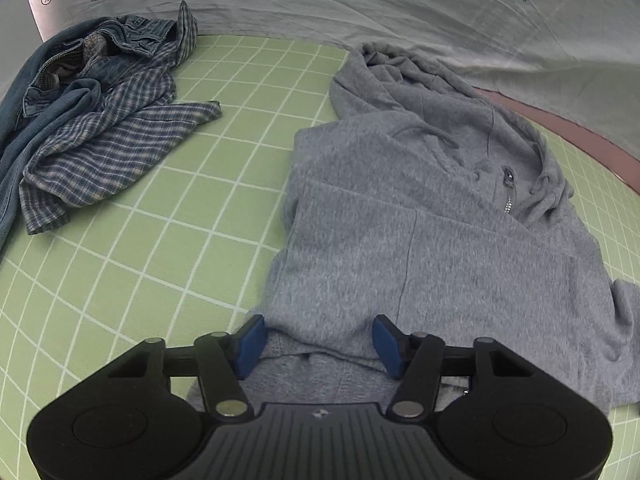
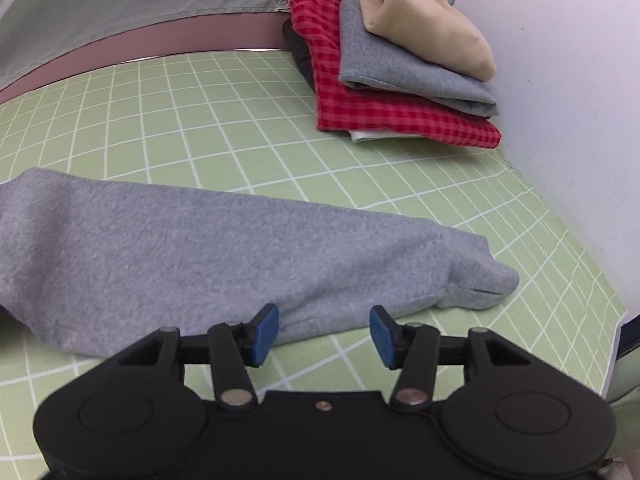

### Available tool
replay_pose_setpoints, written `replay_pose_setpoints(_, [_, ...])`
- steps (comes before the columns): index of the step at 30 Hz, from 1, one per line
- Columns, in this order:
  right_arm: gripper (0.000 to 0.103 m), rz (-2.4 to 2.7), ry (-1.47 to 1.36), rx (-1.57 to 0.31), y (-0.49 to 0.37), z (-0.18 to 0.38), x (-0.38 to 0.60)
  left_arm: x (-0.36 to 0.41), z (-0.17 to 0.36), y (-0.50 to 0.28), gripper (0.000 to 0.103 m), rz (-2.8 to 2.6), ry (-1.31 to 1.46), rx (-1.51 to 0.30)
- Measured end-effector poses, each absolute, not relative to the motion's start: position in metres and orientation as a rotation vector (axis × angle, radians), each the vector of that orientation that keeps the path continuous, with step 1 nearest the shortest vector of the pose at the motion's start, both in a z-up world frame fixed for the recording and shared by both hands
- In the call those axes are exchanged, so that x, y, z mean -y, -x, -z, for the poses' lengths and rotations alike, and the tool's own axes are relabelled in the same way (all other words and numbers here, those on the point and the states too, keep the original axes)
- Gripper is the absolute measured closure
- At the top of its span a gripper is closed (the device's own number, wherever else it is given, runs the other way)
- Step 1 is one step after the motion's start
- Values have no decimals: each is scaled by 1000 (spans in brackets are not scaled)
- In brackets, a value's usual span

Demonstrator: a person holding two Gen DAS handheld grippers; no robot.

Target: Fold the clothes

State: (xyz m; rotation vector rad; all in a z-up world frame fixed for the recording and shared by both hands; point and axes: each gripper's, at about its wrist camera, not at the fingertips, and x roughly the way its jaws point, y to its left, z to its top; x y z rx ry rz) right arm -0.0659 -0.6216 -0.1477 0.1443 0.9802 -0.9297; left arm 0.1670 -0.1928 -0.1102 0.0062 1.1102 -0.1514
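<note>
L gripper (image 1: pixel 319 346) jaws spread over hem of grey hoodie (image 1: pixel 420 216), ctr-right of frame. R gripper (image 2: pixel 324 334) jaws spread at sleeve (image 2: pixel 240 252) edge, mid-frame. Fleece looks soft, limp, bulky; grip hem and cuff.

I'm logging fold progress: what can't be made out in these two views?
- Left wrist view: the grey hoodie has its near hem hidden behind the left gripper.
- Right wrist view: the sleeve is cut off by the left edge.
- Right wrist view: the folded stack has its lowest garments covered.
</note>
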Motion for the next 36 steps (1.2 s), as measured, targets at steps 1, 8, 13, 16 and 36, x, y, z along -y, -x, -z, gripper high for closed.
replay_pose_setpoints(1, [51,922,-133,-985,64,148,618,190,111,-166,59,153,-4,-1106])
replay_pose_setpoints(8, [51,886,-79,-1007,57,148,598,160,93,-161,88,188,62,-1049])
replay_pose_setpoints(13, [52,889,-47,-1017,53,148,591,130,77,-157,89,175,95,-1000])
replay_pose_setpoints(16, [52,896,-34,-1019,51,149,588,98,72,-157,89,94,89,-975])
replay_pose_setpoints(36, [41,689,-259,-913,41,132,539,15,79,-112,64,-136,191,-954])
